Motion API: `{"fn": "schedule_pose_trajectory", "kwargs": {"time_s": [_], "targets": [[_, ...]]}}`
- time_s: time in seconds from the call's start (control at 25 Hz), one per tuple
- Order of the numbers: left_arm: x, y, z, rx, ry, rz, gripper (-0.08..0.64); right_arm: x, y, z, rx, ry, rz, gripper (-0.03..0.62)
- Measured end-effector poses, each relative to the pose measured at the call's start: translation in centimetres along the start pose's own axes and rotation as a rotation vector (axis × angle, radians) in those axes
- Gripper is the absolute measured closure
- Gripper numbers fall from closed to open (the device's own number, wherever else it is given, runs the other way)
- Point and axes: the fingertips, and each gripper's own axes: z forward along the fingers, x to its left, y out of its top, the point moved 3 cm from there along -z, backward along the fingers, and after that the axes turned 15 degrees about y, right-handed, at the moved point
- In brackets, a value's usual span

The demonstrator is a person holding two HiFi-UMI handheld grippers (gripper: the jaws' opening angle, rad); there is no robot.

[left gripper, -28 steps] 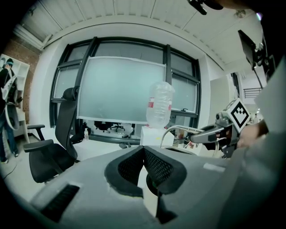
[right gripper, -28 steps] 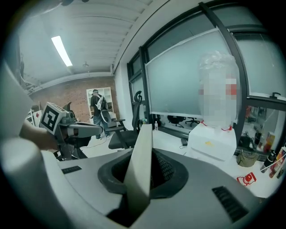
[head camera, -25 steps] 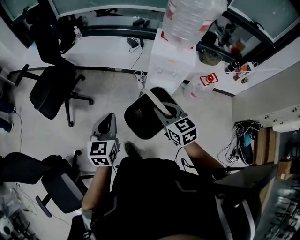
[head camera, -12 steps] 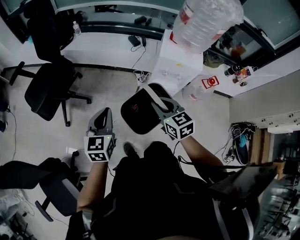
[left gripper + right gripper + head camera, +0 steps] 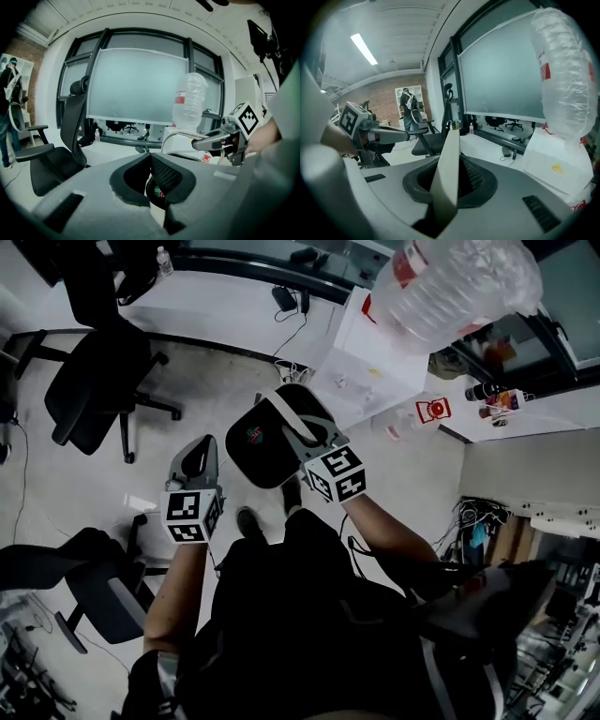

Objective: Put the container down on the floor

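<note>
A round black container (image 5: 261,444) with a small green and red label hangs above the floor by its pale band handle (image 5: 284,411). My right gripper (image 5: 294,427) is shut on that handle; in the right gripper view the handle (image 5: 447,178) stands upright between the pads of the right gripper (image 5: 449,140). To the left, my left gripper (image 5: 201,456) hangs beside the container without touching it. Its jaws look closed and hold nothing. In the left gripper view a part of the container (image 5: 157,193) shows past the left gripper (image 5: 151,157), with the right gripper (image 5: 220,140) at the right.
A white water dispenser (image 5: 370,371) carrying a big clear bottle (image 5: 459,287) stands just beyond the container. Black office chairs (image 5: 89,390) (image 5: 103,587) stand at the left. Cables lie by the wall (image 5: 291,306). A person (image 5: 410,110) stands far back.
Both grippers and the hanging container have shifted up and left in the head view, closer to the water dispenser. The right gripper's hold on the handle is the same.
</note>
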Motion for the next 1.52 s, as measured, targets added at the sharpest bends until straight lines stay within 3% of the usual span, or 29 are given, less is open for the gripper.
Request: {"fn": "schedule_pose_trajectory", "kwargs": {"time_s": [0.48, 0.68, 0.88, 1.12, 1.28, 1.52], "targets": [[-0.6, -2.7, 8.7, 0.113, 0.158, -0.066, 0.549, -8.3, -0.3, 5.7, 0.039, 0.148, -0.022, 0.528], [0.0, -4.4, 11.2, 0.137, 0.228, -0.096, 0.549, -11.4, -1.5, 8.4, 0.060, 0.172, -0.025, 0.528], [1.2, -6.4, 13.9, 0.142, 0.186, -0.067, 0.549, -13.0, -3.6, 11.8, 0.107, 0.179, -0.052, 0.528], [3.7, -10.6, 18.7, 0.186, 0.129, -0.049, 0.549, -15.6, -7.7, 16.8, 0.185, 0.128, -0.029, 0.531], [4.5, -13.4, 20.6, 0.243, 0.103, -0.083, 0.549, -16.7, -10.9, 19.7, 0.229, 0.101, -0.024, 0.532], [5.3, -16.5, 23.9, 0.263, 0.073, -0.030, 0.549, -17.9, -14.3, 23.9, 0.268, 0.089, -0.010, 0.532]]}}
